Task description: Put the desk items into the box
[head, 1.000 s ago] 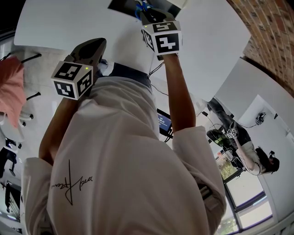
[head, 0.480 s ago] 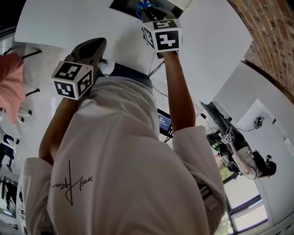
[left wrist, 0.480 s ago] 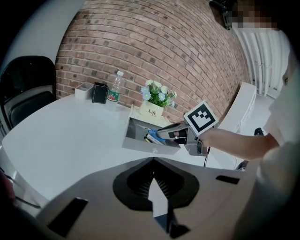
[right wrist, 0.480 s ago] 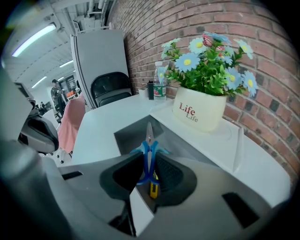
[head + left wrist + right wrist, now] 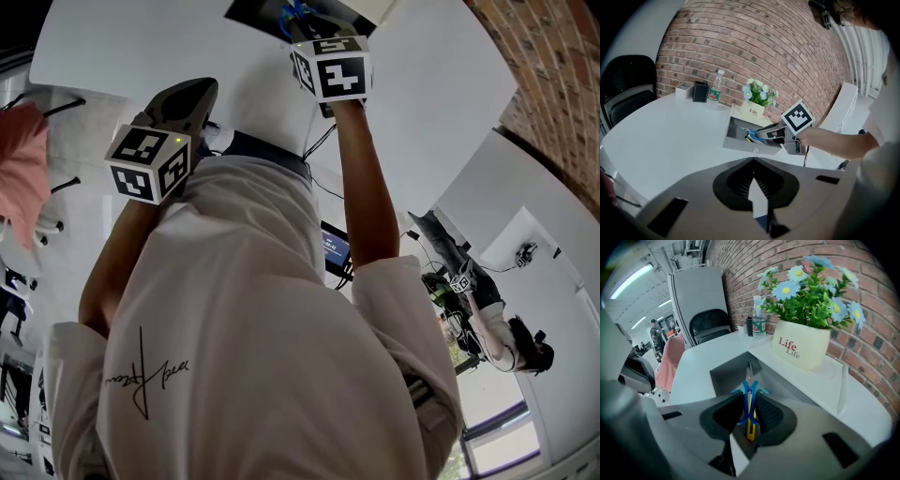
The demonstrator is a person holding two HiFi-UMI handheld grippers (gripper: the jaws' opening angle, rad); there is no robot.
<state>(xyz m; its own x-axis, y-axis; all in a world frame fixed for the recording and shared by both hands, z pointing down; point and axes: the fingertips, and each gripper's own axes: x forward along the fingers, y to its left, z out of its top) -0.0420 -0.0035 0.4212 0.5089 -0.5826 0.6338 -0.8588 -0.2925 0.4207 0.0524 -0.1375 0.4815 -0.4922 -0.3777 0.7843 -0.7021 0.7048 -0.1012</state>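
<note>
While the left gripper [image 5: 753, 161] hangs over the near edge of the white table [image 5: 665, 136], its jaws pressed together with nothing between them, the far side of the table holds a row of things. At the far left stands a black chair [image 5: 628, 89] against the brick wall [image 5: 787, 51]; then a small white container [image 5: 684, 89], a black object [image 5: 700, 92] and a water bottle [image 5: 714, 86] stand close together. Right of these a cream pot of blue and white flowers [image 5: 753, 108] stands just beside the far side of the open grey box [image 5: 740, 138]. The right gripper [image 5: 750, 399] reaches over the box, its jaws clamped on blue-handled scissors [image 5: 748, 386] whose blades point into the opening; a yellow piece shows beneath the handles, too hidden to name. In the head view the person's pale shirt [image 5: 244, 328] fills most of the frame and blocks nearly all of the table; only a corner of the box shows above the right gripper's marker cube [image 5: 333, 73].
</note>
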